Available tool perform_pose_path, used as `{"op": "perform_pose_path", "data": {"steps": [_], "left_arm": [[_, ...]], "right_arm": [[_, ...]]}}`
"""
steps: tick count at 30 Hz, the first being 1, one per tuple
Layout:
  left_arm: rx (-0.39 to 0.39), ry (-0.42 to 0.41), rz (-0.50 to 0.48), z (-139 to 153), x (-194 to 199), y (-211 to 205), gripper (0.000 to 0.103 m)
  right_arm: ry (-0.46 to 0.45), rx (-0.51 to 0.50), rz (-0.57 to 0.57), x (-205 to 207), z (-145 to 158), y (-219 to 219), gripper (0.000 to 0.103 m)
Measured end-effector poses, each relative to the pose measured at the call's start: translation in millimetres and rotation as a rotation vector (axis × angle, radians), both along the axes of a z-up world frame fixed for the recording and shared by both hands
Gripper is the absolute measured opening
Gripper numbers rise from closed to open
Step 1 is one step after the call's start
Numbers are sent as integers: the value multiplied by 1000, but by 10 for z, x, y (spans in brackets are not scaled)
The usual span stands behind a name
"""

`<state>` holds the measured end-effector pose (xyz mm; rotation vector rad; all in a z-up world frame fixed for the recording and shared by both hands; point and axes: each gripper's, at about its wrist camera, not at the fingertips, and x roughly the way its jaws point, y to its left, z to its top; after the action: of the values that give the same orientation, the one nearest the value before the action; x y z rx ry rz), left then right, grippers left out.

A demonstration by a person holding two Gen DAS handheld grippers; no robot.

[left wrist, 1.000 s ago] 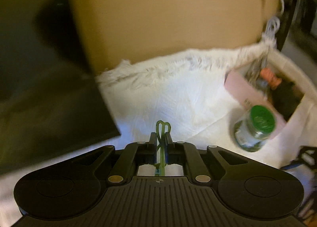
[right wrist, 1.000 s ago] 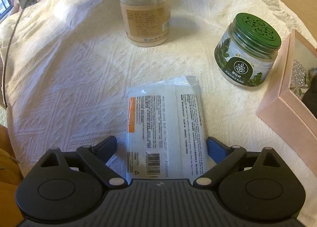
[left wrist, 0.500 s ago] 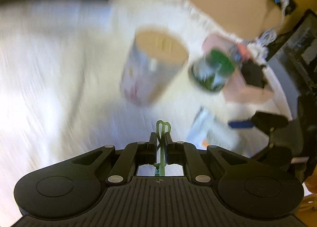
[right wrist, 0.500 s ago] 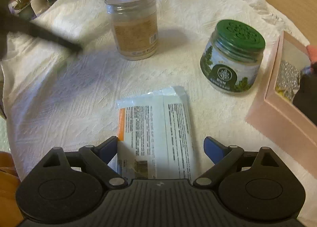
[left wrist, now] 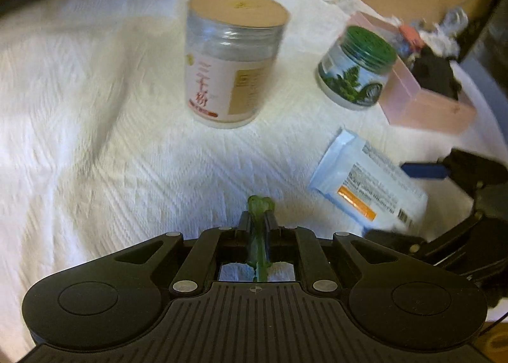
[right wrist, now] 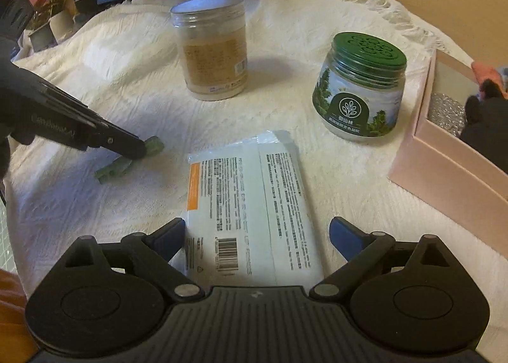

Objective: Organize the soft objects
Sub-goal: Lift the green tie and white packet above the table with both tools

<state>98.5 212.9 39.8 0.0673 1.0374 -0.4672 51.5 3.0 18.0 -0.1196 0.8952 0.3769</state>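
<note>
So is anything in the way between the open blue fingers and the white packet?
No. The right gripper is open with the white packet already lying between its fingers, and nothing sits on top of it. The left gripper, shut on a green strip, is off to the side.

Showing the left gripper (left wrist: 259,223) as a matte black body: ribbed centre plate with a small crosshair mark, round embossed discs at lower left and right, silver rivet heads along angular linkage arms, narrow black fingers (left wrist: 243,224). Appearing again at the left edge of the right wrist view, bearing faint embossed lettering and one small screw. Showing the right gripper (right wrist: 257,233) built alike, carrying blue pads (right wrist: 344,237) on its fingers.
</note>
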Motion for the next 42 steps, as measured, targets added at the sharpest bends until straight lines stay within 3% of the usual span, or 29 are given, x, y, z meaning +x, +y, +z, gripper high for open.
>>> {"op": "perform_pose_path", "data": {"steps": [9,14,16,20,27,29,35,42], "left_arm": [[85,-19,-22,23,-99,-197,11],[66,-8,-18,24,-100,-155,11],[56,-1,-24,38,-122,-131,17],[159,-53,-110,56,-287,-224,20],[94,-16,-58,34,-242,-196,18],[47,16,-69,27,-227,-207,29],[115,-37,-114,16,-266,-389,33],[112,-101,-69,-35,-356,-405,35]], "right_arm": [[1,-17,6,-32,-31,25,103],[-9,-16,12,-42,-37,15,103],[-22,-12,13,-70,-46,11,103],[-48,-7,13,-111,-61,0,103],[-59,-5,9,-124,-63,2,103],[-62,-5,9,-126,-66,-2,103],[-63,-6,11,-132,-69,0,103],[-45,-13,56,-53,-20,6,94]]}}
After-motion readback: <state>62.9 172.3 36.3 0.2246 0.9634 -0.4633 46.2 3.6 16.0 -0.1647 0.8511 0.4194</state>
